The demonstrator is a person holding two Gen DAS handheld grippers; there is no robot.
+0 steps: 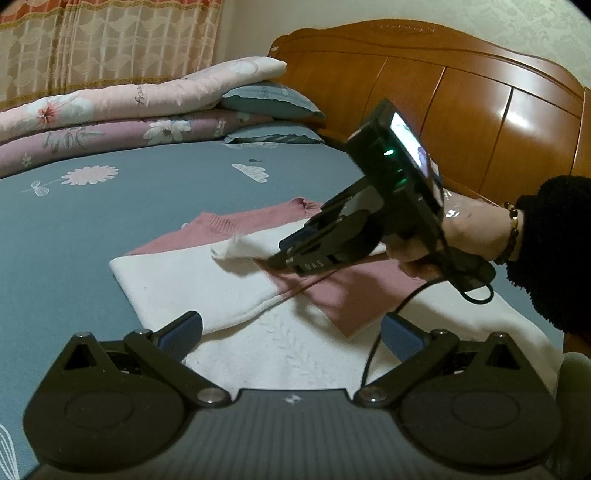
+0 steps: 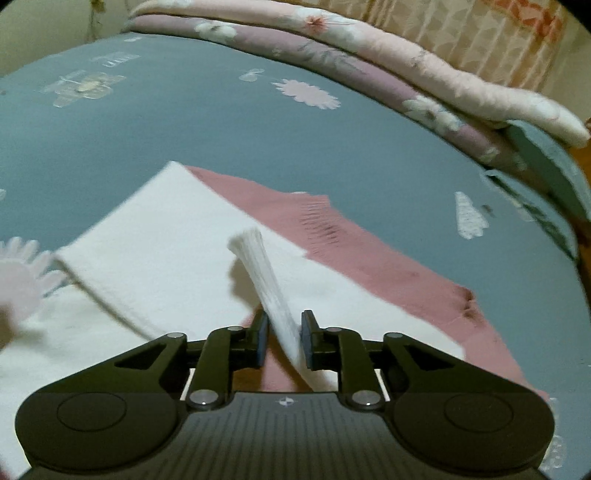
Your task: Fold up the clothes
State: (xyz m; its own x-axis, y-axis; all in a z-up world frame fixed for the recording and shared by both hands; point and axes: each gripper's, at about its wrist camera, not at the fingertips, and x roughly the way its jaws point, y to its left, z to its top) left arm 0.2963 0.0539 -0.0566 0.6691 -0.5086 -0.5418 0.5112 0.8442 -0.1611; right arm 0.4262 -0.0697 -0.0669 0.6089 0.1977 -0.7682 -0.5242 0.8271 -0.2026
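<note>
We are looking at a bedroom in a home. A bed with a blue-grey sheet printed with pale flowers is filling the middle of both views, and a glossy carved wooden headboard is rising at the upper right of the left wrist view. Folded floral quilts and teal pillows are lying stacked at the upper left, with a patterned curtain hanging behind them, and embossed wallpaper is covering the wall above the headboard
</note>
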